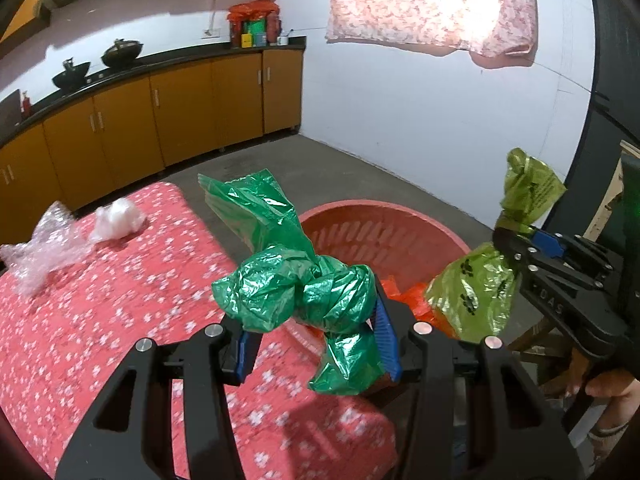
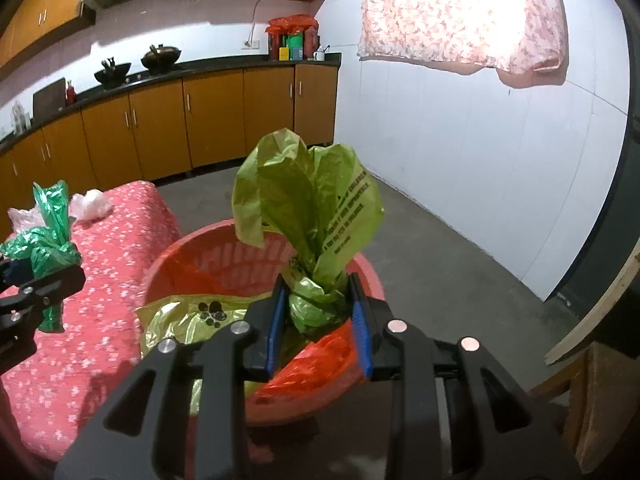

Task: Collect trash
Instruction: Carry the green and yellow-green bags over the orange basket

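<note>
My left gripper (image 1: 316,336) is shut on a knotted dark green plastic bag (image 1: 296,288), held above the near edge of a red basket (image 1: 384,216). My right gripper (image 2: 320,320) is shut on the neck of a lime-green bag (image 2: 312,200). That bag's paw-printed body (image 2: 180,320) hangs below the fingers over the red basket (image 2: 172,248). An orange-red bag (image 2: 320,360) lies inside the basket. In the left wrist view the right gripper (image 1: 516,248) shows at the right with the lime-green bag (image 1: 476,292). The left gripper (image 2: 40,284) shows at the right wrist view's left edge.
A table with a red floral cloth (image 1: 120,300) stands left of the basket, with bubble wrap (image 1: 36,248) and a crumpled white plastic wad (image 1: 118,218) on it. Orange kitchen cabinets (image 1: 180,108) line the back. A wooden stool (image 2: 600,392) is at right. A person's hand (image 1: 608,392) shows.
</note>
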`<state>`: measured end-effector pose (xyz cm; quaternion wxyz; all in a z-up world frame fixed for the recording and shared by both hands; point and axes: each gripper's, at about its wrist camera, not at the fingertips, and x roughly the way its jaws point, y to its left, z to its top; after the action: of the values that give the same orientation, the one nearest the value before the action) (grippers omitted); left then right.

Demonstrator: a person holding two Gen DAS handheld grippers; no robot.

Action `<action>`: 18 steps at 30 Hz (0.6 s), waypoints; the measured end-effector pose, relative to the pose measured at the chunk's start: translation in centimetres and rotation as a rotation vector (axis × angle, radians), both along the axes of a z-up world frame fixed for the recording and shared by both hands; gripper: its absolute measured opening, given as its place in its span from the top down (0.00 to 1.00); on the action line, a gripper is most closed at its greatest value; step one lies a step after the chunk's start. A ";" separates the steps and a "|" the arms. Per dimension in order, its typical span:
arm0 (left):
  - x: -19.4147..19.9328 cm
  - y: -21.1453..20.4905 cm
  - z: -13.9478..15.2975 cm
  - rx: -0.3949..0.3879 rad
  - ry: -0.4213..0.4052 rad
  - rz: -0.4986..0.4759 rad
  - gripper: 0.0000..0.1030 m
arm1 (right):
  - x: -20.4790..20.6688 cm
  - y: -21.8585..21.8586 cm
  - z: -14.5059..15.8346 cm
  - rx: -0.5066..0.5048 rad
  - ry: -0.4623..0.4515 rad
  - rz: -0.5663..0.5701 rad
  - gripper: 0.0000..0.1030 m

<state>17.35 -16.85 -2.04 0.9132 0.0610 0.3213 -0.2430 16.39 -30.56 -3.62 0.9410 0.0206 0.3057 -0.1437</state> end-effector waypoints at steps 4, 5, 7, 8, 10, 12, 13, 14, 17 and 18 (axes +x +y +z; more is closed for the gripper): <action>1.2 -1.5 -0.8 -0.005 0.021 -0.026 0.52 | 1.4 -1.0 -0.7 -0.007 0.025 -0.004 0.71; 1.6 -1.9 -1.1 -0.005 0.028 -0.031 0.52 | 1.7 -1.2 -0.9 -0.007 0.030 -0.003 0.71; 2.1 -2.4 -1.5 -0.006 0.041 -0.037 0.52 | 2.3 -1.5 -1.2 -0.002 0.039 -0.001 0.71; 2.5 -2.8 -1.8 -0.006 0.050 -0.041 0.52 | 2.6 -1.7 -1.5 -0.001 0.043 0.000 0.71; 3.0 -3.2 -2.3 -0.005 0.060 -0.047 0.52 | 3.2 -1.8 -1.8 0.004 0.049 0.002 0.71; 3.3 -3.6 -2.6 -0.004 0.066 -0.053 0.52 | 3.7 -2.1 -2.1 0.008 0.052 0.005 0.71; 3.5 -3.8 -2.8 -0.001 0.069 -0.056 0.52 | 3.9 -2.2 -2.3 0.010 0.054 0.007 0.71; 3.9 -4.0 -3.0 0.002 0.073 -0.057 0.52 | 4.1 -2.3 -2.4 0.011 0.056 0.009 0.71; 4.4 -4.5 -3.6 0.005 0.089 -0.060 0.52 | 4.7 -2.5 -2.7 0.014 0.061 0.014 0.71; 4.5 -4.7 -3.8 0.007 0.093 -0.062 0.52 | 4.8 -2.6 -2.8 0.014 0.062 0.015 0.71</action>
<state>21.88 -21.51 -5.79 0.8892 0.0626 0.3621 -0.2726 21.17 -33.16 -6.45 0.9319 0.0207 0.3359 -0.1352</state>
